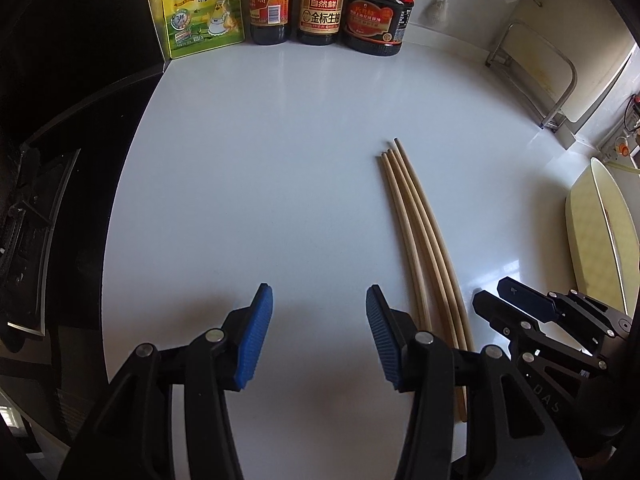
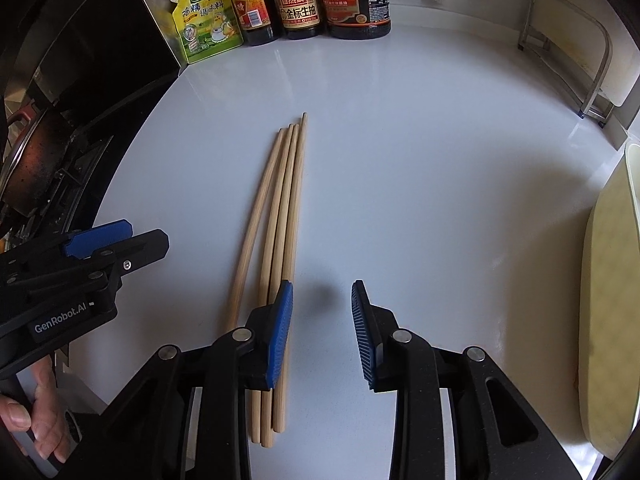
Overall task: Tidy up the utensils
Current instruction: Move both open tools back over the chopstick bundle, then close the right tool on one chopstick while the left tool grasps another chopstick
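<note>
Left gripper (image 1: pixel 319 336): hanging released over bare white counter (image 1: pixel 248 200), nothing between its blue pads.
Right gripper (image 2: pixel 322 332): also standing released, its left pad overlapping the sticks in view — contact uncertain.
Chopsticks (image 2: pixel 280 216): four lying bundled between the two grippers, tips pointing toward the bottles.
Handling: looking light, stiff, round and prone to rolling; gripping all four mid-length seems safest.
Containers: sauce bottles (image 1: pixel 322 16) and a yellow pouch (image 1: pixel 204 12) standing at the back, bottles showing dark liquid — no utensil holder showing.
</note>
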Demonstrator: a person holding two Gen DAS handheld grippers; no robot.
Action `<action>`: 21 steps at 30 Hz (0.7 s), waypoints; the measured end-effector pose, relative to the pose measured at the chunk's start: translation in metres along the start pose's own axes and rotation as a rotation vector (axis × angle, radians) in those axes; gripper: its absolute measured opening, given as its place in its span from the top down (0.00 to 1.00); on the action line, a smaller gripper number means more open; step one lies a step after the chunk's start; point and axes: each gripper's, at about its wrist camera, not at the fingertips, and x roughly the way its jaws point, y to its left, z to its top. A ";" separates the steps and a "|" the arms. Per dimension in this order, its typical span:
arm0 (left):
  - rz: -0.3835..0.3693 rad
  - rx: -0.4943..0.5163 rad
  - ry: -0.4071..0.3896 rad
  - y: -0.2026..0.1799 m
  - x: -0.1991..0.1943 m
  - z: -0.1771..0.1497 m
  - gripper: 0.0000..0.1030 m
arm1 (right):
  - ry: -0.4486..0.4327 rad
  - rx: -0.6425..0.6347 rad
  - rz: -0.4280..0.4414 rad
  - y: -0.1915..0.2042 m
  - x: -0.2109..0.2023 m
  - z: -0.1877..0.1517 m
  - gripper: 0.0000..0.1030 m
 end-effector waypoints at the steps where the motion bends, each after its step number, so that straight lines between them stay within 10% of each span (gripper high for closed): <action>1: 0.000 -0.001 0.001 0.000 0.001 0.000 0.53 | 0.001 0.000 0.001 0.000 0.001 0.001 0.72; 21: -0.005 -0.024 0.009 0.002 0.006 -0.004 0.53 | 0.014 -0.074 -0.015 0.010 0.011 -0.003 0.72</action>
